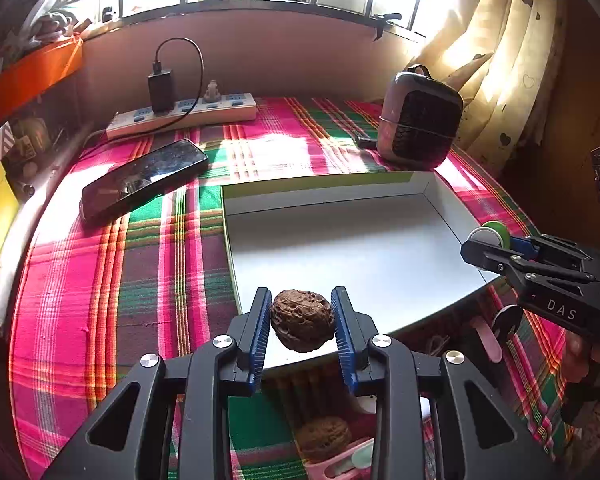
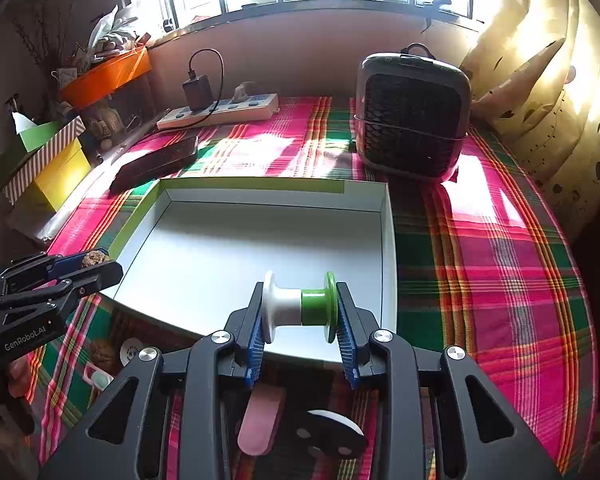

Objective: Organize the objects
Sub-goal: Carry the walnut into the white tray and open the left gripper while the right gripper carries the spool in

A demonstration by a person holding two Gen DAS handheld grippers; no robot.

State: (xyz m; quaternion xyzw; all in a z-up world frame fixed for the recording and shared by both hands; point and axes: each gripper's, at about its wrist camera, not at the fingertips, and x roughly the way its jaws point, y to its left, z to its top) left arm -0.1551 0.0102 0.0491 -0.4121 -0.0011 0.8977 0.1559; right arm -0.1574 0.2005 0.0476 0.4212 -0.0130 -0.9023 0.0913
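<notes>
Left wrist view: the left gripper (image 1: 302, 326) is clamped on a brown wrinkled walnut (image 1: 302, 320), held over the near edge of the shallow white cardboard box with green rim (image 1: 444, 196) on the plaid-covered desk. A second walnut (image 1: 323, 438) lies below (partly hidden).

Right wrist view: the right gripper (image 2: 300, 316) is clamped on a white-and-green plastic spool (image 2: 299, 306), over the box's (image 2: 388, 240) near edge. A black phone (image 2: 156, 164) lies toward the far left.

Plaid tablecloth (image 1: 100, 280), phone (image 1: 140, 178), power strip (image 1: 188, 116), small heater (image 2: 412, 116), curtain (image 1: 508, 60)
</notes>
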